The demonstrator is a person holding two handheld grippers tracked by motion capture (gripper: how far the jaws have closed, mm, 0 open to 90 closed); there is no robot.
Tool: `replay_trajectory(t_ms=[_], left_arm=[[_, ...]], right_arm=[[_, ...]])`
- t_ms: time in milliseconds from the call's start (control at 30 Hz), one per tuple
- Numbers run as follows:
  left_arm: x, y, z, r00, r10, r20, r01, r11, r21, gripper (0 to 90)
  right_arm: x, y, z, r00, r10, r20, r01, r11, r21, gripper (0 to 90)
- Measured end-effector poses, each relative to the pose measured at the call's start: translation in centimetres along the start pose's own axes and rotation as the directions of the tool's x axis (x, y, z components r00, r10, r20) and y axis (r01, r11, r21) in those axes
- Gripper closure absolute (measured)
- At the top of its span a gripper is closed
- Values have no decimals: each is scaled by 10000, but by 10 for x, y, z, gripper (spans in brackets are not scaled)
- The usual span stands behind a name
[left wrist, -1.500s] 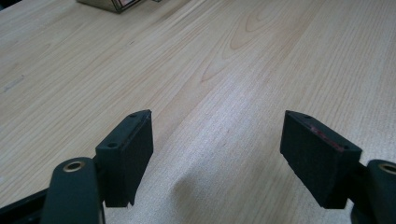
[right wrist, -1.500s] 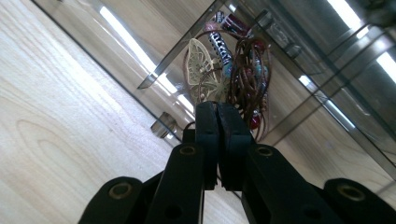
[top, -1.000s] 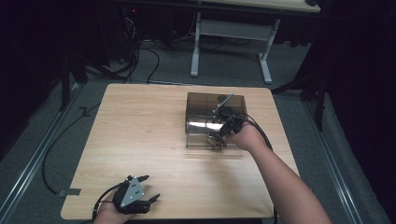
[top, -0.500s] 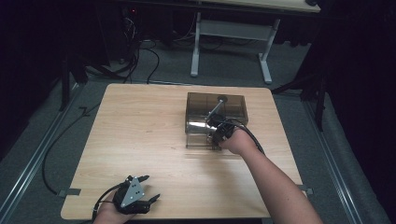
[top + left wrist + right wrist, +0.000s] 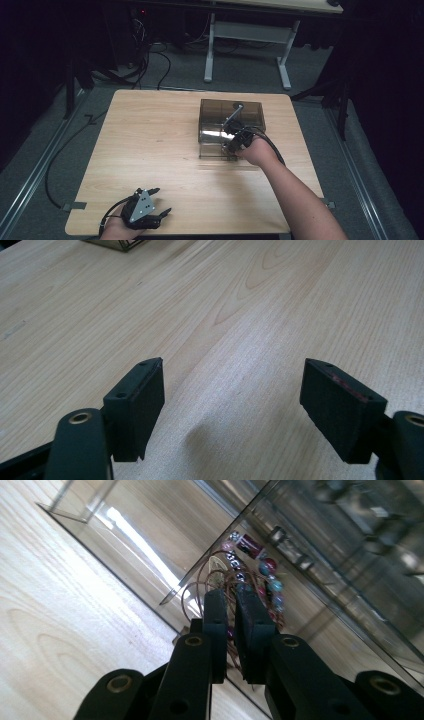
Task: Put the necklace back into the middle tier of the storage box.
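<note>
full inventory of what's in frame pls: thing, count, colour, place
Table: 1, light wood, centre of the high view.
Clear box: 1, smoky transparent plastic, on the table's far right part.
Beaded jewellery: 1 bunch, pink, red and teal beads on brownish cord, at the box's near opening, between the right gripper's jaws.
Second table: 1, white legs, behind on the grey floor.
Cables: several, black, on the floor at far left.
Left gripper: 1, black, jaws wide apart, above bare wood at the table's near left edge.
Right gripper: 1, black, jaws closed on the jewellery.
</note>
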State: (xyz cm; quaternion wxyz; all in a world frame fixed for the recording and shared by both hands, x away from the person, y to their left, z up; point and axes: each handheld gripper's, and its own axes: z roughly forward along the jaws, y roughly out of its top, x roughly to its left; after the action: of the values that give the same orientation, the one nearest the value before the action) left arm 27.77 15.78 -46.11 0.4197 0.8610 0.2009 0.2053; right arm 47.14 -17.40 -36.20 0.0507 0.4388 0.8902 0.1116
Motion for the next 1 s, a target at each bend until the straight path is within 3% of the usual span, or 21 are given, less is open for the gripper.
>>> replay_trajectory(t_ms=[267, 400, 667, 867, 1000], left_arm=[[2, -1, -1, 9999, -132, 77, 132, 9999, -93, 262], [2, -1, -1, 9998, -187, 76, 188, 9998, -99, 261], [4, -1, -2, 9990, -419, 182, 424, 9986, -309, 261], [5, -2, -3, 9989, -394, 252, 403, 9986, -338, 259], [5, -2, -3, 9989, -411, 239, 420, 9984, -377, 259]], right_arm=[[-6, -23, -18, 10000, 40, -52, -41, 9995, -303, 841], [-6, -39, -15, 9992, 354, -180, -358, 9991, -235, 834], [-5, -64, -11, 9990, 379, -246, -390, 9982, -447, 790], [-2, -86, -4, 9977, 524, -419, -561, 9941, -927, 744], [0, -102, 3, 9964, 736, -411, -791, 9847, -1551, 727]])
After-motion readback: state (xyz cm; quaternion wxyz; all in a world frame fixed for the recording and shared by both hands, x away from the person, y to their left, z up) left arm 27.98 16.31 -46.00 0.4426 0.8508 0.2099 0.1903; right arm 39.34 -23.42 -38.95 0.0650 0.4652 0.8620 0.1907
